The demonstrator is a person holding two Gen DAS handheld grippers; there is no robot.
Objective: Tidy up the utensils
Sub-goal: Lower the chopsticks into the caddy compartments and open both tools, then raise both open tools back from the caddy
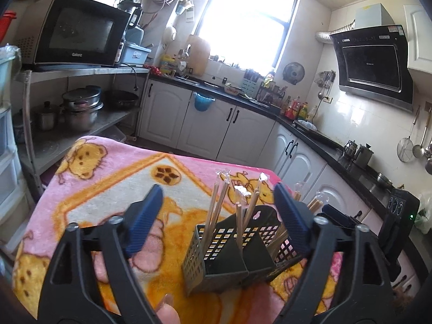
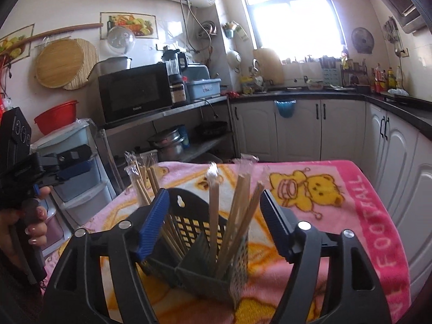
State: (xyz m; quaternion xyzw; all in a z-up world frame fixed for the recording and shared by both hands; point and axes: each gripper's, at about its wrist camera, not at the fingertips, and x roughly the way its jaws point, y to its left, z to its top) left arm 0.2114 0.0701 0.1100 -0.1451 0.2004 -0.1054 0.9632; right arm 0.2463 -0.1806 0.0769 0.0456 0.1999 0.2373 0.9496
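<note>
A black perforated utensil caddy stands on a pink blanket with yellow bears. Several wooden chopsticks in clear wrappers stand upright in its compartments. My left gripper is open, with the caddy between its blue pads and nearer the right one; neither pad presses on it. In the right wrist view the same caddy and chopsticks sit between the open jaws of my right gripper, which grips nothing. The left gripper shows at the far left of that view, held by a hand.
A metal shelf with a microwave and pots stands beyond the blanket's far left edge. White cabinets under a dark counter run along the back and right. Plastic drawers stand left of the table.
</note>
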